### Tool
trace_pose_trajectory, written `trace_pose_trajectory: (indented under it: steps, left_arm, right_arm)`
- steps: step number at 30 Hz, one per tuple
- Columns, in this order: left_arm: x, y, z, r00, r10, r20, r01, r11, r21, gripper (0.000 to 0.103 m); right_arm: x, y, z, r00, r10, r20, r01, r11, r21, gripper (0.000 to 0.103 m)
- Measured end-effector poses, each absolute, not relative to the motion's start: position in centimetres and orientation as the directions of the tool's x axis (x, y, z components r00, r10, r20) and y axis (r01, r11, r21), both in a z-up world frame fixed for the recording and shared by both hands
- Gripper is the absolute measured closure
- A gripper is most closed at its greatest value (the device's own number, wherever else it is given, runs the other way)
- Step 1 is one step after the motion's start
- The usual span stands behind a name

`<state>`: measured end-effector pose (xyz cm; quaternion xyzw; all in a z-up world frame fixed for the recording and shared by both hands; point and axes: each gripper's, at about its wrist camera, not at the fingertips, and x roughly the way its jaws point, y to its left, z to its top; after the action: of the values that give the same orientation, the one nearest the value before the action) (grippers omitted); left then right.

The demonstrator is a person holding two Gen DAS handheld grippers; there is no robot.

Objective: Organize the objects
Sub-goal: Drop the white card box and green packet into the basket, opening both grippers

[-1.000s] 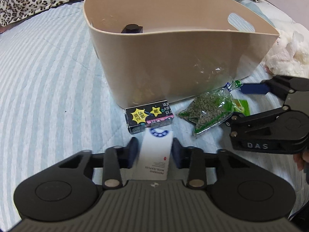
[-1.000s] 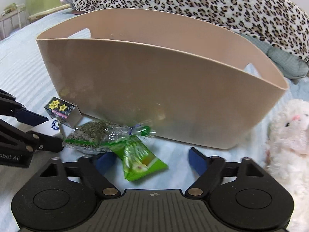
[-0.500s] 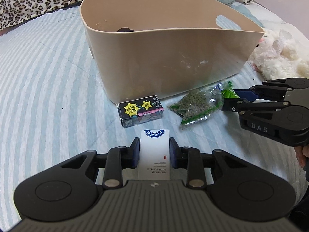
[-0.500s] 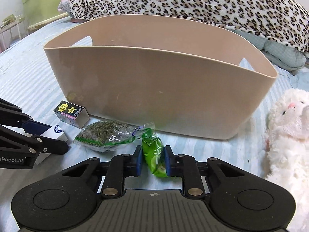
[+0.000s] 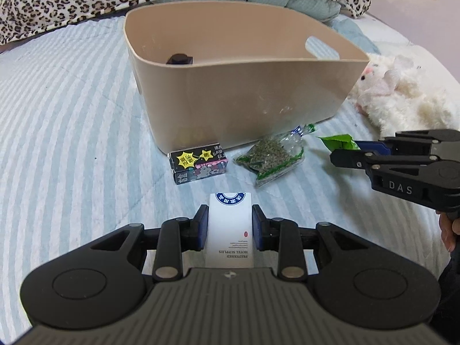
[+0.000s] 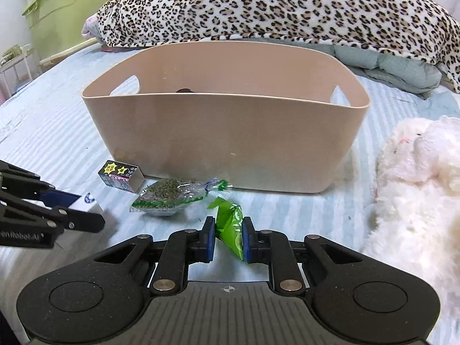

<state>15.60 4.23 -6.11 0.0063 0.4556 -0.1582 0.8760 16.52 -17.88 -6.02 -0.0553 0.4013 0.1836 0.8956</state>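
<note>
Cardboard, white and flat-sided, fills my left gripper (image 5: 229, 227): a slim rectangular white box with a blue round emblem (image 5: 230, 227) is pinched between the two blue pads, its long axis running straight ahead along the fingers, emblem end pointing toward the tall beige plastic bin with cut-out handles (image 5: 244, 97). The small print on the box reads upside down from my side.

My right gripper (image 6: 229, 238) is pressed onto a small glossy green plastic packet (image 6: 230, 224), a crinkled, soft pouch. Its long axis also runs forward, tilted a little left, with the crimped end aimed at the bin; in the left wrist view only that green tip (image 5: 339, 141) shows beyond the right gripper's fingers.

On the pale blue-and-white striped quilted bedspread (image 5: 72, 143), just in front of the bin's near wall, lie a small black carton printed with yellow stars (image 5: 198, 162) and a clear crinkly bag of dry green flakes (image 5: 271, 156) with its twisted neck pointing at the bin. They sit beside each other, apart. Inside the smooth, oval-rimmed bin, a dark round cap (image 5: 179, 59) shows above the near wall. A fluffy white plush toy (image 6: 417, 195) lies on the right, and a leopard-print blanket (image 6: 273, 5) is heaped behind the bin.
</note>
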Motion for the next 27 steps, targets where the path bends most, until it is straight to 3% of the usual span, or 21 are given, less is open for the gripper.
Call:
trace_pose_trajectory:
  steps: [16, 27]
  left_arm:
    - [15.1, 4.4, 0.9, 0.677, -0.295, -0.675, 0.316, 0.944, -0.095, 0.07]
    - [20.2, 2.7, 3.5, 0.755, -0.231, -0.613, 0.276, 0.961, -0.022, 0.07]
  right_arm:
    - [16.4, -20.5, 1.3, 0.726, 0.336, -0.6, -0.332, 0.935, 0.121, 0.086]
    - [20.9, -19.2, 4.4, 0.806, 0.322, -0.496, -0.276, 0.947, 0.166, 0.086]
